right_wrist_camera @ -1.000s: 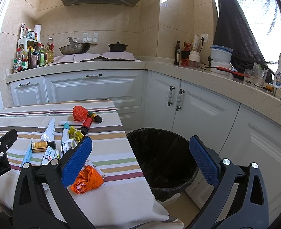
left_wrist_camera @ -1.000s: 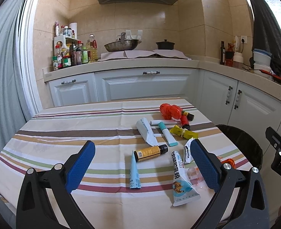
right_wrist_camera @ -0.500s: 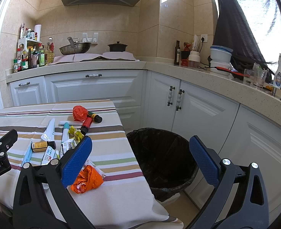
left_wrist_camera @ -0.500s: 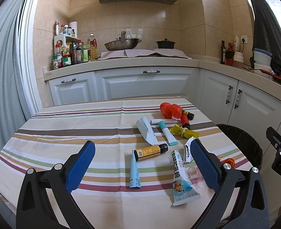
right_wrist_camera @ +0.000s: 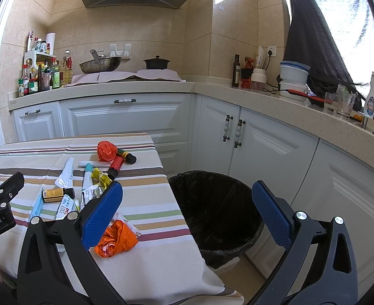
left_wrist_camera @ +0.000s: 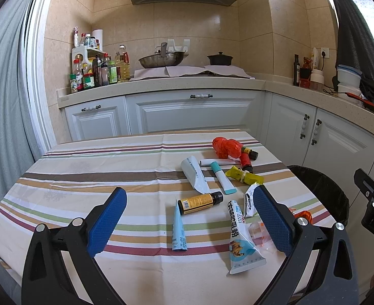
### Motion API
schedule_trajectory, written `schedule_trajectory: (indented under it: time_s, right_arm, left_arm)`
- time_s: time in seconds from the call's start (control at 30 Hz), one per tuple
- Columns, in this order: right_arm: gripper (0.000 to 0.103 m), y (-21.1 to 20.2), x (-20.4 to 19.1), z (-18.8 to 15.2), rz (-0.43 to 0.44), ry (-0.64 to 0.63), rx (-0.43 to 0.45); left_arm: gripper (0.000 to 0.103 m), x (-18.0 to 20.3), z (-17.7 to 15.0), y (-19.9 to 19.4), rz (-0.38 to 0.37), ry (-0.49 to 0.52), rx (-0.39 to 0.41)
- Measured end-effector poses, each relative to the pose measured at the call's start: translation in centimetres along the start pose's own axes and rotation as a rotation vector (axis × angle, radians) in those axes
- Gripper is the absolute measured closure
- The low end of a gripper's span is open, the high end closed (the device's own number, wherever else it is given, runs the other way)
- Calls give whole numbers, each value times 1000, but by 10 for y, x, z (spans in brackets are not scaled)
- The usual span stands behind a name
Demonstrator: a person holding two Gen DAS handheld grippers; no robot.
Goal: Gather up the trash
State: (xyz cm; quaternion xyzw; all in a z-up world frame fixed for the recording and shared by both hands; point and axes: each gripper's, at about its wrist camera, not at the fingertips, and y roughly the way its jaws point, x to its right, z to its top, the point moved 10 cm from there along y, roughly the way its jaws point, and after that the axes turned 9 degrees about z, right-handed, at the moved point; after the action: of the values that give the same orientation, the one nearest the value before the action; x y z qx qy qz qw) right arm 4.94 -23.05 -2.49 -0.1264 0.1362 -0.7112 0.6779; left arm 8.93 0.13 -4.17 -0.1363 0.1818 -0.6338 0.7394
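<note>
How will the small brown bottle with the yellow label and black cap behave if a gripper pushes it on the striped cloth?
The small brown bottle with the yellow label and black cap lies on its side, so it will probably roll. It looks rigid, unlike the flattened light blue tube beside it. Its smooth round body may slip between the pads.

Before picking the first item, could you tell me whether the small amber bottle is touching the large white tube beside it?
Apart. In the left wrist view, striped cloth shows between the amber bottle and the white tube.
</note>
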Motion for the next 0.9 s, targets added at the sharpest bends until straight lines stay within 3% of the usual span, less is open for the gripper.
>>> schedule_trajectory:
  time_s: [0.9]
  right_arm:
    - [4,0,-1,0,0,-1,2]
  left_arm:
    - [6,0,2,-1,0,0,6]
